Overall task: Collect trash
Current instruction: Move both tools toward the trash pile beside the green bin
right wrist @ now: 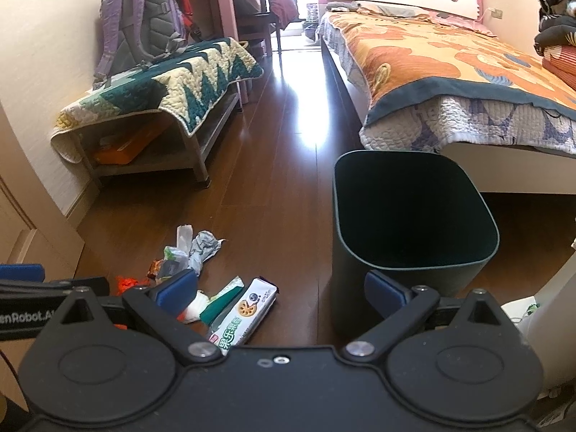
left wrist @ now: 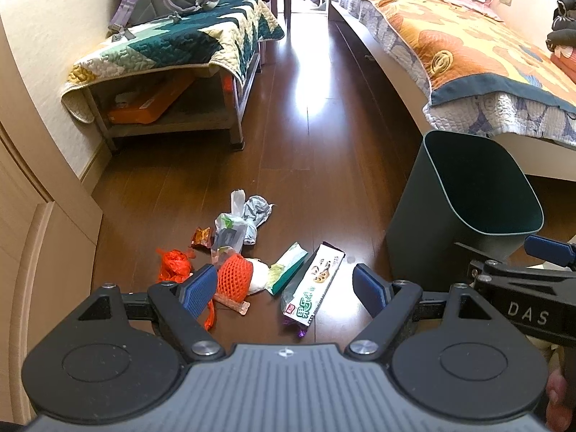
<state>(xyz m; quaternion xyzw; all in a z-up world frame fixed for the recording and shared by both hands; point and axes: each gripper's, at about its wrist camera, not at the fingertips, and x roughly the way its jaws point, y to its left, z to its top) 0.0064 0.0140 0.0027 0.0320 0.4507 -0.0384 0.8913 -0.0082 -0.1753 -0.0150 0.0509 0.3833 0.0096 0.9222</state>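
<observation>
Both grippers, left gripper (left wrist: 284, 289) & right gripper (right wrist: 280, 293), hover w/ jaws apart, empty. Long white printed biscuit wrapper (left wrist: 312, 289) lies near-centre on dark wood floor (left wrist: 324, 151), left of dark green plastic bin (left wrist: 478, 194). We judge it light, crinkly, slippery; pinch mid-length across its width.

A home bedroom — quilted bed (right wrist: 450, 68), backpack (right wrist: 140, 21) on a bench, wooden floor (left wrist: 316, 136).

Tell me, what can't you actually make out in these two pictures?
- Bin bottom: both views, inside too dark to tell whether anything lies there.
- Orange net: left wrist view, partly behind the left gripper finger.
- Biscuit wrapper: right wrist view, lower end cut off by the right gripper body.
</observation>
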